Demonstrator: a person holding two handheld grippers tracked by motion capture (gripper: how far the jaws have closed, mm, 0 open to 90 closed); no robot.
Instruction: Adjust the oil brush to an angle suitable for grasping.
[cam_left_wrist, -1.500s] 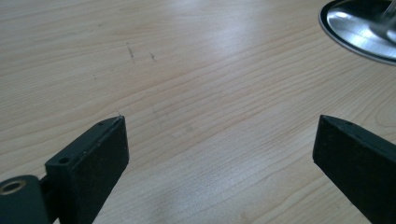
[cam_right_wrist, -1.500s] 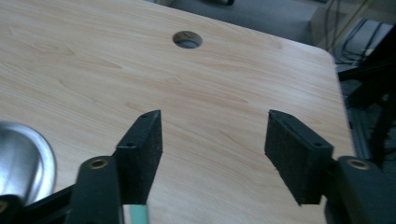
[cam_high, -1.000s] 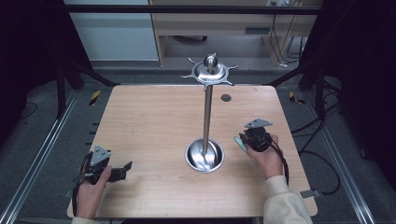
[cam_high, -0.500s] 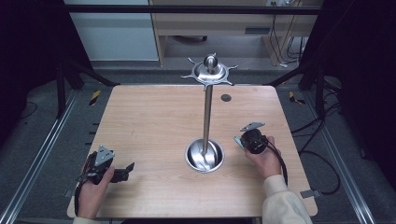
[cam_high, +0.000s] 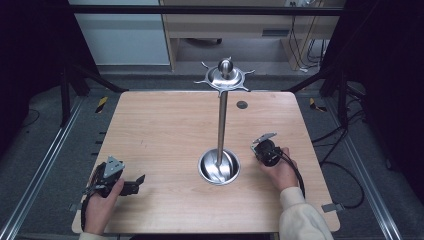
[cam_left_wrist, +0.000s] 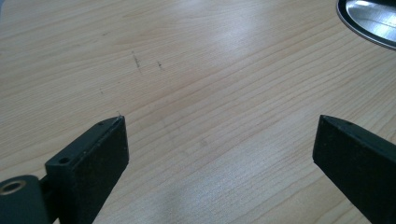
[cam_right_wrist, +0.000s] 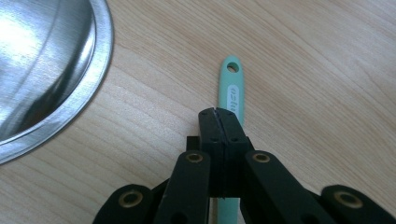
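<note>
High view: the right gripper (cam_high: 261, 148) sits nearer the near edge of the light wooden table (cam_high: 165, 130) than it did 1 second ago, and lower toward the surface, just right of the round stainless steel base dish (cam_high: 219, 167). The left gripper (cam_high: 136, 182) has shifted slightly toward the near left corner. The steel stand with its vertical pole (cam_high: 221, 125) and spoked top disc (cam_high: 225, 77) has not moved. A small dark round mark (cam_high: 242, 104) lies on the table's far side.

Left gripper view: the 2 black jaws of the left gripper (cam_left_wrist: 219, 144) stand wide apart with nothing between them, above bare wood. The rim of the steel dish (cam_left_wrist: 369, 18) shows at the upper right.

Right gripper view: the right gripper (cam_right_wrist: 218, 122) has its jaws pressed together over a slim mint-green plastic handle (cam_right_wrist: 231, 91). The handle lies flat on the table, just right of the steel dish (cam_right_wrist: 46, 70). Its long axis runs along the jaws, with the hanging-hole end pointing away from the gripper. A white label strip runs along the handle; its writing is too small to read.
</note>
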